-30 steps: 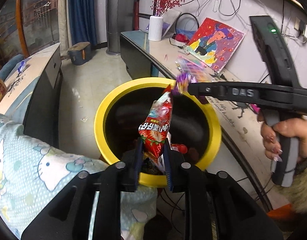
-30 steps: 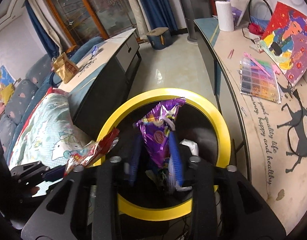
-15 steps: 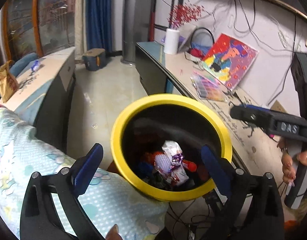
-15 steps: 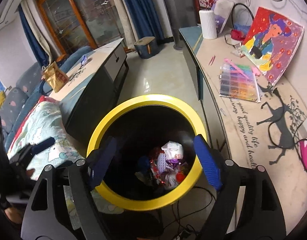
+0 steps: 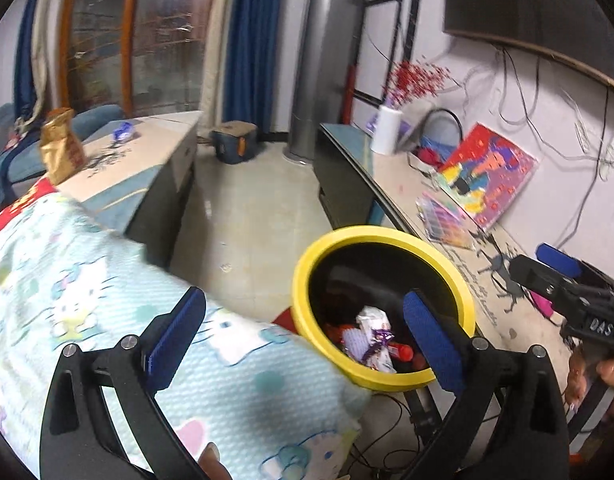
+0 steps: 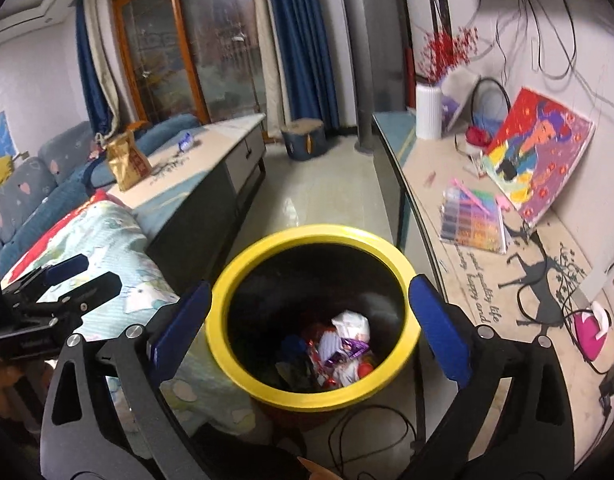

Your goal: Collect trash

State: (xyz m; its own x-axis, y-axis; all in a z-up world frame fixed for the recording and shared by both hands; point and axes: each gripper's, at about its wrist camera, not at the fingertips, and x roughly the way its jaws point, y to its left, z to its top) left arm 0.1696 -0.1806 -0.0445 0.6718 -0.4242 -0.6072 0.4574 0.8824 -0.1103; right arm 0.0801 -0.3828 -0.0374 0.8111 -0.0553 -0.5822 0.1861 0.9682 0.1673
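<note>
Tiled floor (image 6: 315,196) is seen between two low counters, with a painting (image 6: 543,152) leaned on the wall. Bin (image 6: 391,252) is stood upright, mouth upward, beside a patterned blanket (image 5: 87,280). Wrappers (image 6: 343,350) are heaped inside it. Left gripper (image 5: 303,330) and right gripper (image 6: 307,326) are shown empty, jaws spread wide.

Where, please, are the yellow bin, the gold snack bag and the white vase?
yellow bin (image 6: 311,234): right wrist view, far rim.
gold snack bag (image 6: 127,162): right wrist view, middle of its front.
white vase (image 6: 428,112): right wrist view, ribbed body.
</note>
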